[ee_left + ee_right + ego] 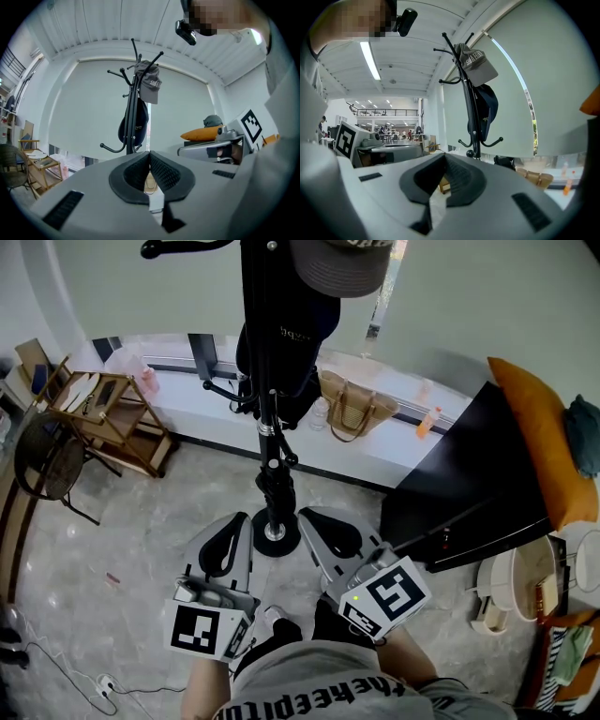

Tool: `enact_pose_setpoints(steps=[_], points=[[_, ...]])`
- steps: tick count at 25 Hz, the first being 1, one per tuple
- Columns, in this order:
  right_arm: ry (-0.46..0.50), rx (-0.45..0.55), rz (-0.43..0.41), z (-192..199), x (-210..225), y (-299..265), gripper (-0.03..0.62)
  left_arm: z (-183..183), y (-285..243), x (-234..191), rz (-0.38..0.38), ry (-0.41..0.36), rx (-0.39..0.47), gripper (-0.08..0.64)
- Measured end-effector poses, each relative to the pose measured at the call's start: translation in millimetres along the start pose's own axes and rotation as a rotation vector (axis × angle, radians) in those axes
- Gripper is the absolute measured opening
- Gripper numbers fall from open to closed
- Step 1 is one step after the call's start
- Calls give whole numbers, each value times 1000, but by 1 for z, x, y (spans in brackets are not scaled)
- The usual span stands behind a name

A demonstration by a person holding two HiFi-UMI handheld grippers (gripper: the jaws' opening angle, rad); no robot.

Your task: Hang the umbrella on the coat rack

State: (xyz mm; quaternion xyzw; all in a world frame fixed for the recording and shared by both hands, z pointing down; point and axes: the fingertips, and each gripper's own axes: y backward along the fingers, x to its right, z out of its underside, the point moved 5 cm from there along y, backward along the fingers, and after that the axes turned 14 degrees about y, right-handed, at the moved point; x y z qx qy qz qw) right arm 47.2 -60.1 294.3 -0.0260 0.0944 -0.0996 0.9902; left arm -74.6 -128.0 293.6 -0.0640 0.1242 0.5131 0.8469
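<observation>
The black coat rack (pixel 267 381) stands straight ahead, its round base (pixel 275 532) on the marble floor just past my grippers. A grey cap (pixel 339 266) and a dark blue item with white print (pixel 286 348) hang on it; whether that item is the umbrella I cannot tell. The rack (pixel 132 108) also shows in both gripper views, where it is (pixel 469 103). My left gripper (pixel 239 519) and right gripper (pixel 309 515) point level at the base, one on each side. Both are shut with nothing between the pads, as the left gripper (pixel 150 153) and right gripper (pixel 444 155) show close up.
A wooden trolley (pixel 103 413) and a round dark chair (pixel 47 465) stand at the left. A woven handbag (pixel 354 409) and an orange bottle (pixel 427 421) sit on the window ledge. A black cabinet (pixel 469 484) with an orange cushion (pixel 539 442) is at the right. Cables (pixel 84 676) lie on the floor.
</observation>
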Motion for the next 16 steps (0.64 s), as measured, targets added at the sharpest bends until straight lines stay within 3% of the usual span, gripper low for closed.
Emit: enact_pose_setpoints(steps=[16], points=[[13,-13,-9,-3,-5,-15,12,-1,1,-14,-4,16,5,15]])
